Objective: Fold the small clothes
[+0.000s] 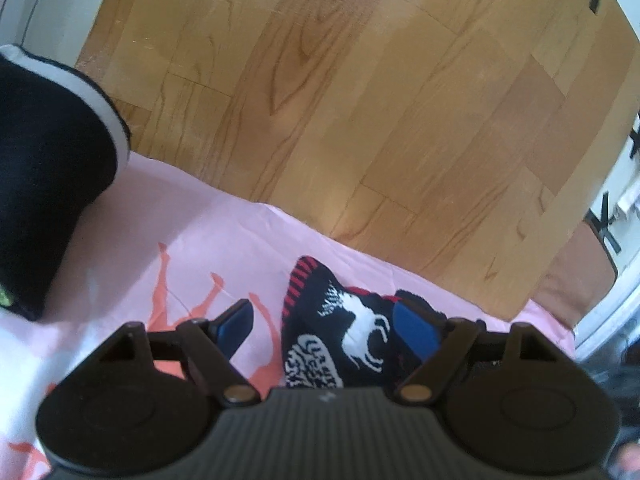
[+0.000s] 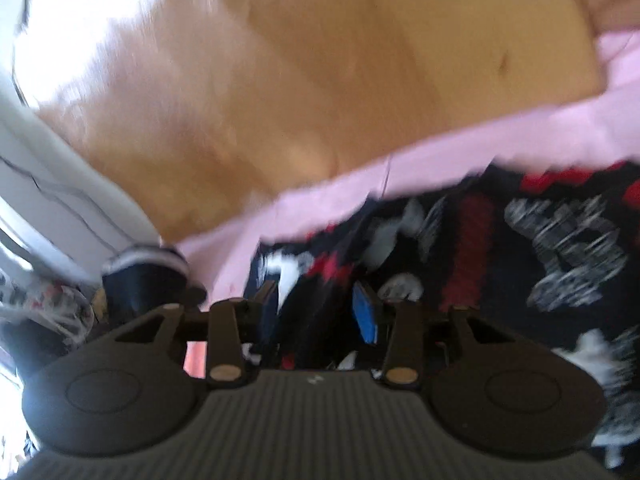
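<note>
A small dark navy knitted garment with red stripes and white reindeer lies bunched on a pink sheet. My left gripper is open, its blue-padded fingers on either side of the garment's end. In the blurred right wrist view the same garment spreads to the right. My right gripper is partly open with a fold of the knit between its fingers. I cannot tell whether it pinches the cloth.
The pink sheet's edge borders a wooden floor. A black garment with white trim lies at the left on the sheet. White furniture and a dark striped item sit at the right wrist view's left.
</note>
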Action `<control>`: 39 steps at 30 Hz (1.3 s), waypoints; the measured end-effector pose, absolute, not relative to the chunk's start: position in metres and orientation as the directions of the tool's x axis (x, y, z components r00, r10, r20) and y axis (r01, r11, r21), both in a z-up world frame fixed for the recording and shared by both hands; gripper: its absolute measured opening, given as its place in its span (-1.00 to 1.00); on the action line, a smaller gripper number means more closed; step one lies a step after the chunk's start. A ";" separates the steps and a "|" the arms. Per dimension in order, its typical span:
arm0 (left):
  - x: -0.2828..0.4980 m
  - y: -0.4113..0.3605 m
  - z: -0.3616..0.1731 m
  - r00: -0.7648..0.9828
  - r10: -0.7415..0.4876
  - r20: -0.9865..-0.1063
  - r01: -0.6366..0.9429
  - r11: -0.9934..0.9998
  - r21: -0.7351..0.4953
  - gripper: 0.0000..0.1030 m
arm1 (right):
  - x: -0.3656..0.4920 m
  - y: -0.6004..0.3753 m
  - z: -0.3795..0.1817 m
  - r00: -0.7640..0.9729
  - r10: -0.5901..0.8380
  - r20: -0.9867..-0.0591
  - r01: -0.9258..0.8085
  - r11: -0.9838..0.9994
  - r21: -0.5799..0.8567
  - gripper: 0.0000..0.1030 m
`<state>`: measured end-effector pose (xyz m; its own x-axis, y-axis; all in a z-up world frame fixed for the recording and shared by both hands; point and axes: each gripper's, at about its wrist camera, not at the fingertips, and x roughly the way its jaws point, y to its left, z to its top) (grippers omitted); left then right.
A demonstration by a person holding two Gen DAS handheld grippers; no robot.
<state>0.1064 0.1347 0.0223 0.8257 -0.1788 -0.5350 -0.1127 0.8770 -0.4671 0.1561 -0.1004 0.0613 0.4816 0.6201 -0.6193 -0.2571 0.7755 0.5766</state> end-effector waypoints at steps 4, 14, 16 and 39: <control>0.105 0.154 0.025 0.839 -0.149 -0.524 -0.165 0.847 -0.505 0.54 | 0.160 -0.062 0.059 0.430 0.655 -0.622 -0.305 0.753 0.583 -0.85; 0.101 0.173 0.028 0.861 -0.108 -0.498 -0.202 0.825 -0.528 0.60 | 0.149 -0.055 0.128 0.431 0.740 -0.517 -0.440 0.672 0.595 0.13; 0.104 0.170 0.028 0.856 -0.114 -0.505 -0.197 0.831 -0.521 0.60 | 0.145 -0.088 0.128 0.498 0.712 -0.495 -0.399 0.695 0.599 0.13; 0.109 0.097 0.008 0.843 -0.101 -0.529 -0.030 0.972 -0.234 -0.89 | 0.086 -0.219 0.085 0.830 0.192 -0.524 -0.106 0.976 0.191 -0.88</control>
<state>0.1089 0.0968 0.0078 0.8428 -0.1010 -0.5286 -0.0302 0.9718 -0.2338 0.0858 -0.2193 0.0849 0.8300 0.1922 -0.5236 -0.1057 0.9760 0.1906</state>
